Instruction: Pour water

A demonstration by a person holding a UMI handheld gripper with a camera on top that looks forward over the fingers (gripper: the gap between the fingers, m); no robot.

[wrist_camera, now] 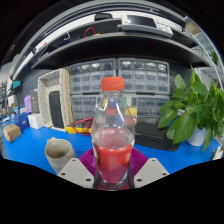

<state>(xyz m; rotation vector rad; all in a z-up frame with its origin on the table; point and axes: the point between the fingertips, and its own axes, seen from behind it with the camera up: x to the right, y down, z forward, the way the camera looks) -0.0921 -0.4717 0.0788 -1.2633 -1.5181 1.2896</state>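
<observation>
The fingers [112, 172] are closing in on a clear plastic bottle [113, 125], their pink pads [90, 160] pressing against its lower body from both sides, so the grip is looking firm. The bottle is standing upright between them, its long axis running straight up from the fingers to an orange-red cap [114, 84], and reddish liquid is filling its lower part. The cap appears to be on, which I judge would need dealing with before any pouring. Just to the left of the fingers, a pale cup [58, 152] is sitting open-mouthed on the blue desk [30, 150]; tipping the bottle's neck leftward toward it is probably the coming move. A leafy green plant [192, 110] in a white pot is standing to the right, and shelving with boxes is rising behind.
</observation>
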